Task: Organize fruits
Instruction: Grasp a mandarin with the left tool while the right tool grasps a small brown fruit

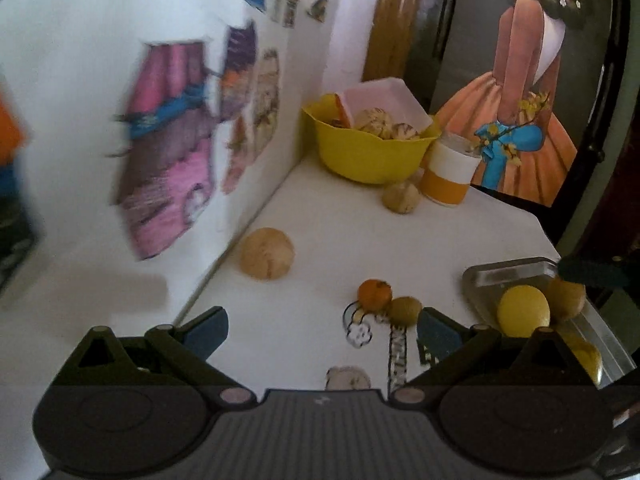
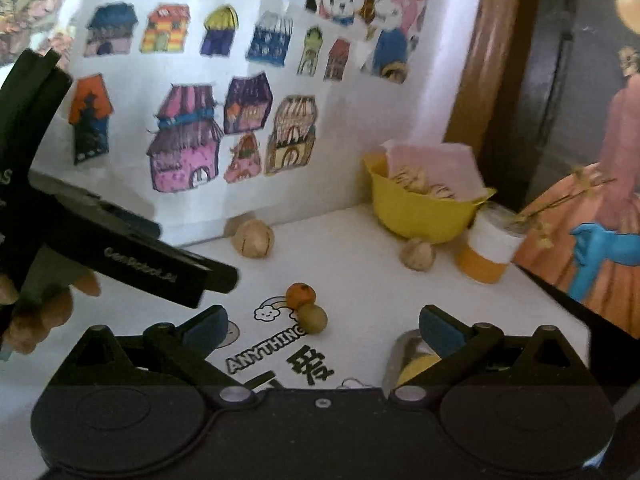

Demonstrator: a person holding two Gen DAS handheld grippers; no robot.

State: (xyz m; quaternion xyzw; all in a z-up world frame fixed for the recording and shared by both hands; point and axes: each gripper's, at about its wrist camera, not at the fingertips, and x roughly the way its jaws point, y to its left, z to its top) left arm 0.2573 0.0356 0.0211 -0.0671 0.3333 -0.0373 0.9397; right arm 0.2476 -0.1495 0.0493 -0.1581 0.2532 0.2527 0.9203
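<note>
Both tongs, left tongs (image 1: 322,330) and right tongs (image 2: 322,330), hung apart and empty above the tabletop (image 1: 328,216). Small orange fruit (image 1: 375,294) touched greenish fruit (image 1: 405,310); likely reaching step, next needs lowering around one.

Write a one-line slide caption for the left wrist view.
Open left gripper over white table; small orange fruit and olive one ahead, yellow bowl behind, metal tray right.

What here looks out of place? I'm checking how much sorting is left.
Several fruits lie loose on the white table: a tan one by the wall, another beside the yellow bowl, and an orange one touching a greenish one. Nothing looks spilled or damaged.
</note>
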